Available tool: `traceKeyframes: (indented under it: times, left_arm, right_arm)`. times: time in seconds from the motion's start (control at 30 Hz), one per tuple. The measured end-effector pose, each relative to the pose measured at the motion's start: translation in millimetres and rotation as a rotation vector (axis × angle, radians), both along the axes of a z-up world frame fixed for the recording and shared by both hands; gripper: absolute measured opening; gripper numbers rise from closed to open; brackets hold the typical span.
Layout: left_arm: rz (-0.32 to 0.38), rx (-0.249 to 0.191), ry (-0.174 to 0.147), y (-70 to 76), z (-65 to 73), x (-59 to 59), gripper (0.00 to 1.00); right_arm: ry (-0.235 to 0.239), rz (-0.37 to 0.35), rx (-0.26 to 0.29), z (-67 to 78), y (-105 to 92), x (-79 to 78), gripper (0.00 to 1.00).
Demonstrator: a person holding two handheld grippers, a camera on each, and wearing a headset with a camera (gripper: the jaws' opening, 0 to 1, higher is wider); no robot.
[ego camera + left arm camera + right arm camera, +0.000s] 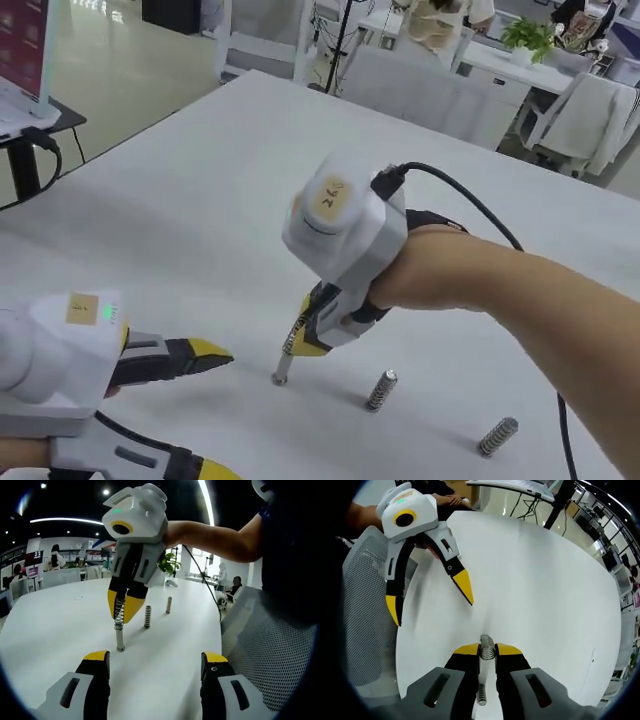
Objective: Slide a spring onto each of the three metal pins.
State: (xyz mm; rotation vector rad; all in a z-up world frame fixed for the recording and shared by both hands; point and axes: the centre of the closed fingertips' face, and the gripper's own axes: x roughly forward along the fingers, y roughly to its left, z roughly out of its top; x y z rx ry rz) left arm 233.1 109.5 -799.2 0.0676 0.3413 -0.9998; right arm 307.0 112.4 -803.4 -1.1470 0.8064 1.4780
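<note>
Spring number three, clamped between the closed jaws of the right gripper, sits atop the last bare pin, two sprung pins apparently done at four o'clock, the left gripper wide open and empty at eight o'clock.

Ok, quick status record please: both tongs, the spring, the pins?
right tongs: shut on a spring
spring: upright, lower end at the top of a pin
pin: standing on the white table
left tongs: open, empty, facing the pin
other springs: two, upright, beyond the pin
</note>
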Motion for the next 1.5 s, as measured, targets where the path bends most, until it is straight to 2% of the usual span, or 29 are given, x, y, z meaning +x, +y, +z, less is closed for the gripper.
traceKeyframes:
  times: [0.73, 1.5]
  left_arm:
    - [0.005, 0.004, 0.007, -0.7, -1.3, 0.7, 0.68]
    - [0.013, 0.008, 0.007, -0.2, -0.4, 1.7, 0.67]
  right_arm:
    - [0.004, -0.013, -0.056, -30.7, -1.0, 1.9, 0.09]
    - [0.023, -0.033, -0.073, -45.3, -2.3, 3.2, 0.09]
